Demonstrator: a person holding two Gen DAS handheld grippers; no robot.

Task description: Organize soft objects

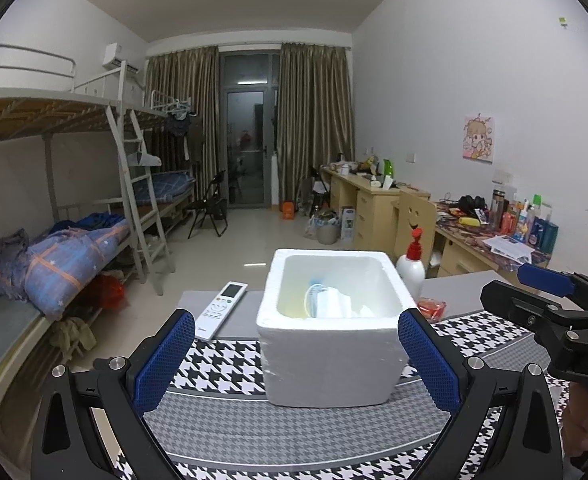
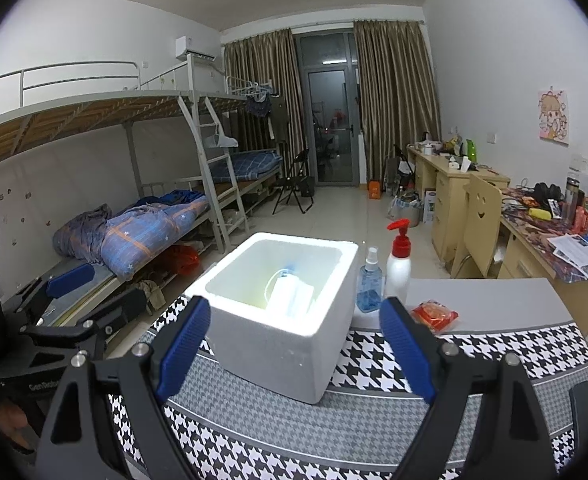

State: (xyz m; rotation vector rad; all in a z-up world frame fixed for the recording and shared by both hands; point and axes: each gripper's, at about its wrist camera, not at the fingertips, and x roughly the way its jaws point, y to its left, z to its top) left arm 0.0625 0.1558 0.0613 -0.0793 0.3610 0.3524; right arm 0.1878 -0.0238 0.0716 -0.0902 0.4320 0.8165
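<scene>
White foam box (image 1: 330,320) sits mid-tabletop (image 1: 253,412) on houndstooth cloth, face masks (image 1: 332,304) lying inside it. Left tongs (image 1: 296,356) and right tongs (image 2: 294,356) both spread wide, nothing between them, box at 12 o'clock of each. Red packet (image 2: 434,315) at the box's 3 o'clock, remote (image 1: 223,310) at its 9.

My foam box (image 1: 330,354) looks matt white and grainy, crumbly at its edges. The cloth (image 1: 229,408) under it is woven houndstooth fabric. My left gripper (image 1: 296,360) wears ribbed blue rubbery pads on matt black plastic, with shiny metal bolts. The red packet (image 2: 434,314) is glossy plastic film.
</scene>
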